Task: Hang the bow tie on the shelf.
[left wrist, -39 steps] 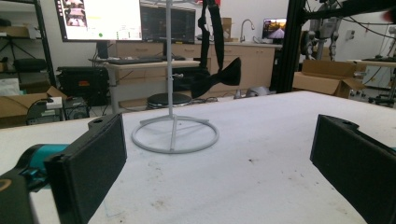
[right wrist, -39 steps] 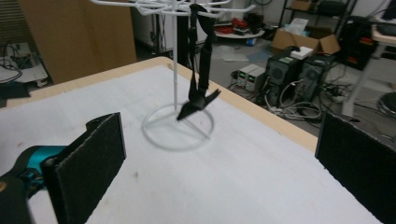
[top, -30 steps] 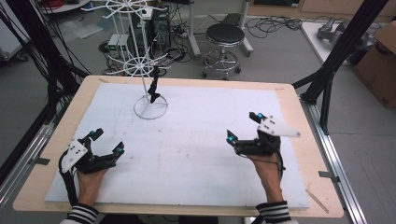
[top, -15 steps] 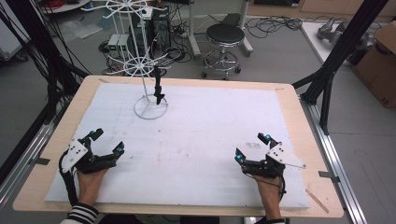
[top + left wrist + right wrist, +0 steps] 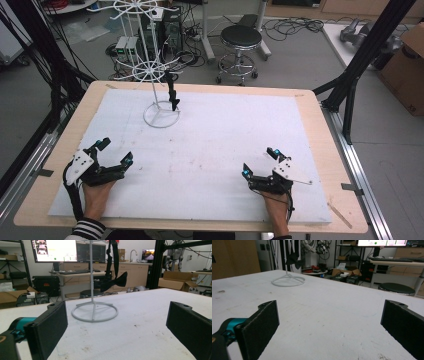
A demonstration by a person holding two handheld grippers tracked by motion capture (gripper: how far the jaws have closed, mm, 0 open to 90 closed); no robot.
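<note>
I hold my left gripper (image 5: 111, 150) low at the near left part of the table (image 5: 310, 107), and my right gripper (image 5: 260, 162) low at the near right part. The fingers (image 5: 47, 327) of the left one are spread wide and hold nothing; between them I see only the white table cover (image 5: 235, 130). The fingers (image 5: 259, 325) of the right one are also spread wide and empty.

The thing nearest to my work is the black strap (image 5: 172, 92). It hangs from the lower ring of the white wire stand (image 5: 159, 107), and its lower end is above the round base of the stand, not touching the cover as far as I can see. The stand is at the far left part of the table, well apart from both grippers. In the left gripper view the stand (image 5: 94, 311) and the strap (image 5: 115, 277) are in front of me, between my two fingers but far off. In the right gripper view the stand (image 5: 288, 280) is far, at the upper left.

The stand carries only this strap on its rings. The cover between my grippers and the stand is free, and the wooden edge of the table runs around it on all sides.
</note>
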